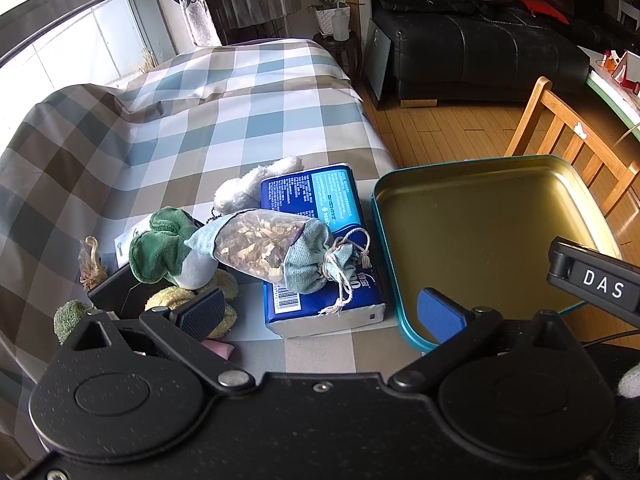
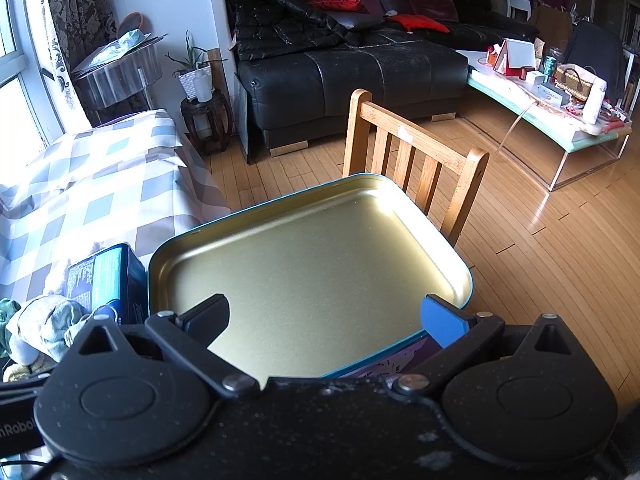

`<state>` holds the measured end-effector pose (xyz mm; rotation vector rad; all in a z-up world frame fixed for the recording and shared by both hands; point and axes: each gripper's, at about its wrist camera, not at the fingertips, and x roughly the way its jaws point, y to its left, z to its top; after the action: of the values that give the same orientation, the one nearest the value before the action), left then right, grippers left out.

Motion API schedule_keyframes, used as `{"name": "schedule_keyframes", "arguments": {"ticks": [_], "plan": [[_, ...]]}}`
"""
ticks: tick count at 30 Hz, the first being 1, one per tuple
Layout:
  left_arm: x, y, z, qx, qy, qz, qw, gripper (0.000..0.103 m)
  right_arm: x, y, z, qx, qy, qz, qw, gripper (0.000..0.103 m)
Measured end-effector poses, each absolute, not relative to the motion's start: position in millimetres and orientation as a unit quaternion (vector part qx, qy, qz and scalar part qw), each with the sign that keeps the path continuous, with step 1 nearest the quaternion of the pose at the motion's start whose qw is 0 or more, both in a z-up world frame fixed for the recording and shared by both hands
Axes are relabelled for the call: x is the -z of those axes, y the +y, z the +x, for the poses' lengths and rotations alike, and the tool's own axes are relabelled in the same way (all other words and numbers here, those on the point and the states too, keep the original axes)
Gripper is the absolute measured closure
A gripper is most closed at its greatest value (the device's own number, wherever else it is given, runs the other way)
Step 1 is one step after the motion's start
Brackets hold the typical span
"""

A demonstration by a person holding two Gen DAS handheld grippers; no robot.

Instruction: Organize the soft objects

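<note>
Both handheld tongs hang wide open and empty: the left gripper (image 1: 322, 314) over the checked tabletop's (image 1: 180, 128) near edge, the right gripper (image 2: 324, 316) above an empty teal-rimmed tin tray (image 2: 400, 196) at the right-hand corner. Just left of the tray, a mesh sachet (image 1: 276, 250) lies across a blue tissue pack (image 1: 312, 196), with a green plush toy (image 1: 160, 246) and a white plush (image 1: 248, 188) touching it.

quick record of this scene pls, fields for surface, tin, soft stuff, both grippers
surface: checked cloth
tin: empty, at the cloth's right edge
tissue pack: flat, left of the tin
sachet: lying on the tissue pack
plush toys: heaped left of the pack
left gripper: open, holding nothing, above the pack
right gripper: open, holding nothing, over the tin
</note>
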<state>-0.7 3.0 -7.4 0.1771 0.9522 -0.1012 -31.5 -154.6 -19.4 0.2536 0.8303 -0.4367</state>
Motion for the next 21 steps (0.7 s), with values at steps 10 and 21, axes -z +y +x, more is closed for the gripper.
{"name": "schedule_keyframes", "arguments": {"ticks": [10,21], "plan": [[8.5,3.5,-0.8,0.048,0.458,0.086,0.883,0.003,20.3,-153.6,-30.0,0.209,0.401,0.120,0.884,0.001],[10.4,2.6,-1.2,0.047,0.459,0.090,0.883,0.003,21.0,-153.7,-30.3,0.208,0.401,0.121,0.884,0.001]]}}
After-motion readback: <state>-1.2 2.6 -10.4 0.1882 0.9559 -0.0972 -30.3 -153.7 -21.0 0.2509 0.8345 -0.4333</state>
